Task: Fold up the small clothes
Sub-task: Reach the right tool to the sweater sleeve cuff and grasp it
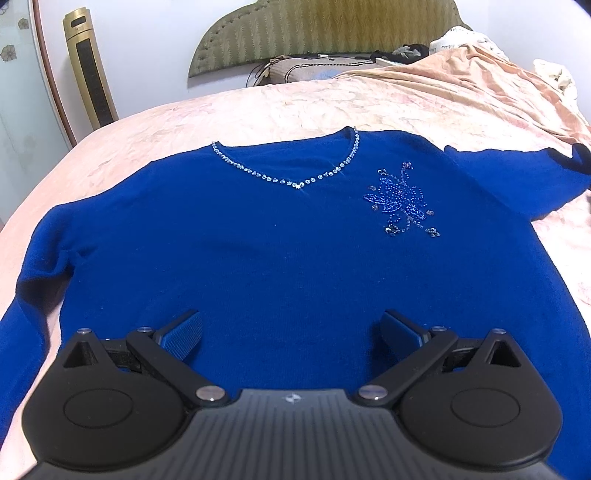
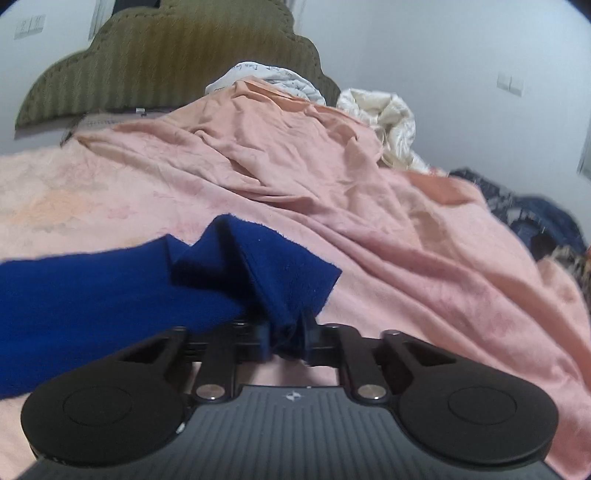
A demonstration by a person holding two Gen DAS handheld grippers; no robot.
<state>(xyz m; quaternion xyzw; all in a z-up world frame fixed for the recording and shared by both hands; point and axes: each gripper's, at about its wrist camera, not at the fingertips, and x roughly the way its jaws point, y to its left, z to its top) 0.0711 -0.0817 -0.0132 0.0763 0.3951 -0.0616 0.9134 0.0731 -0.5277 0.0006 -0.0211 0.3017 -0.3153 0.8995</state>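
Note:
A royal blue sweater [image 1: 258, 251] lies face up on the bed, with a rhinestone V-neckline [image 1: 295, 181] and a beaded flower [image 1: 402, 199] on the chest. My left gripper [image 1: 291, 332] is open and hovers over the sweater's lower body, holding nothing. In the right wrist view my right gripper [image 2: 288, 332] is shut on the end of the sweater's sleeve [image 2: 273, 266], which bunches up and lifts off the bed. The rest of that sleeve [image 2: 92, 288] trails left.
The pink bedspread [image 1: 258, 107] covers the bed. A rumpled peach sheet [image 2: 288, 147] and a cream cloth [image 2: 391, 118] pile at the back right. A green headboard [image 1: 325, 29], a pillow [image 1: 295, 72], a gold tower fan [image 1: 88, 70] and dark clothes [image 2: 535, 218] also show.

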